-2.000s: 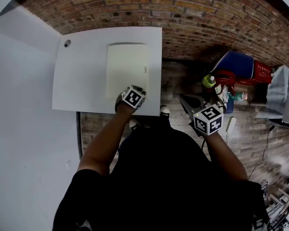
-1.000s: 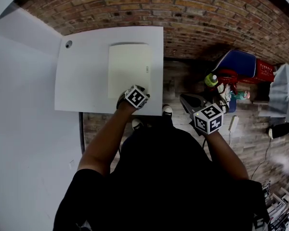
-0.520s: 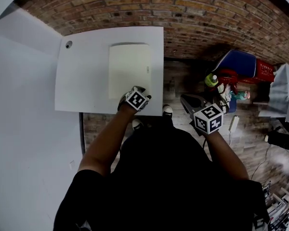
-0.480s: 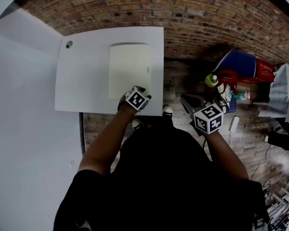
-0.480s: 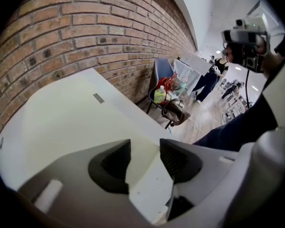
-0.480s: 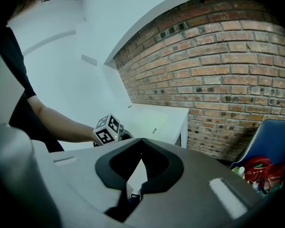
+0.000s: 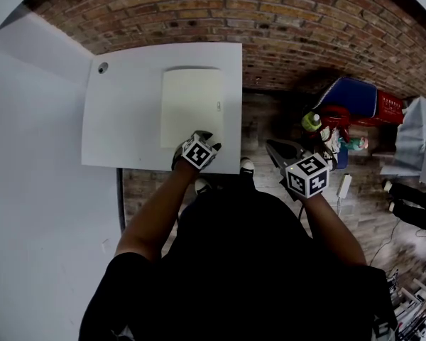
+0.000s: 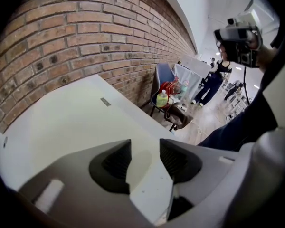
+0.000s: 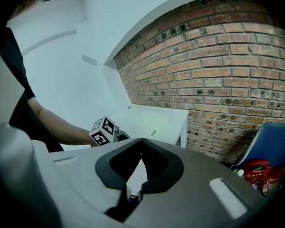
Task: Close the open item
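A flat cream-coloured case (image 7: 192, 105) lies with its lid down on the white table (image 7: 124, 119); a small label (image 8: 106, 101) sits near its right edge. My left gripper (image 7: 197, 138) hovers at the case's near edge, jaws open with nothing between them. In the left gripper view the left gripper (image 8: 145, 148) frames the pale top surface of the case (image 8: 76, 122). My right gripper (image 7: 281, 150) is off the table to the right, above the floor. Seen in the right gripper view, the right gripper (image 9: 141, 140) has its tips touching and holds nothing.
A brick wall (image 7: 270, 20) runs behind the table, and a white wall (image 7: 28, 155) stands at the left. A blue chair (image 7: 351, 94) with red things and a green-topped bottle (image 7: 309, 121) stands at the right. A small round fitting (image 7: 102, 68) sits at the table's far left corner.
My left gripper has drawn back a little toward the table's near edge. The right gripper has stayed where it was.
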Motion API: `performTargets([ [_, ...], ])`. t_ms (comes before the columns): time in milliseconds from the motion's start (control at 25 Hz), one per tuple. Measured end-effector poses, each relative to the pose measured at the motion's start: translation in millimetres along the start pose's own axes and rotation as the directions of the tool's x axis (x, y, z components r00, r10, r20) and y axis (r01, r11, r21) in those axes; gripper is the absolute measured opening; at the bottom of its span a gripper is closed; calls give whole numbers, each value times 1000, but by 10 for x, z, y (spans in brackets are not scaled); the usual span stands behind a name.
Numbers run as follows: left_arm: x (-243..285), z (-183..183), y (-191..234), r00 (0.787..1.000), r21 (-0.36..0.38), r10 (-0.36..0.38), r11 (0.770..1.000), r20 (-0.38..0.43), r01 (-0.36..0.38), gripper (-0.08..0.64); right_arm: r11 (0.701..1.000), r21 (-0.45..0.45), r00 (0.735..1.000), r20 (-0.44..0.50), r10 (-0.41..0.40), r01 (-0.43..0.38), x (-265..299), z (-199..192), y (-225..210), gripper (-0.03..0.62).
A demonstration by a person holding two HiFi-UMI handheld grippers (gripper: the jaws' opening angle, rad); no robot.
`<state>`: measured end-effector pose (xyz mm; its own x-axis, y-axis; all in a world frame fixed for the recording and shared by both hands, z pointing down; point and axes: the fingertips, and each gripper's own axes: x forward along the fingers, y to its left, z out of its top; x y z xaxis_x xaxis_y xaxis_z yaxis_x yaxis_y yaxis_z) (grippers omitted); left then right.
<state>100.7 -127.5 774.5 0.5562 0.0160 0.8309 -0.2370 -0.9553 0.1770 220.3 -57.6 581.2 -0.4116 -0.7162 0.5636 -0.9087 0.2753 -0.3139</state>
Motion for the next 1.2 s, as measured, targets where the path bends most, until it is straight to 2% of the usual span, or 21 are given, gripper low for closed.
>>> performTargets([
  [160,-70,-21,60,1000,-18,10,1000,8,-10,186,1000,-7,1000,-2,0,0,24,29,-9,0],
  [360,-291,105,124,993,-49,28,999,111,-22,183,1000,-20,1000,0,8,-8,74,112,-26,0],
  [520,-512,118,198,981,-59,74,996,181,-65,115,999,-29,1000,8,22,-22,128,216,-30,0],
  [800,-1060,65,419,942,-102,223,974,252,-204,14,998,-51,998,40,50,-48,242,473,-24,0],
  [1200,-1862,57,601,871,-169,346,937,350,-305,3,989,-118,990,90,105,-94,424,890,238,0],
])
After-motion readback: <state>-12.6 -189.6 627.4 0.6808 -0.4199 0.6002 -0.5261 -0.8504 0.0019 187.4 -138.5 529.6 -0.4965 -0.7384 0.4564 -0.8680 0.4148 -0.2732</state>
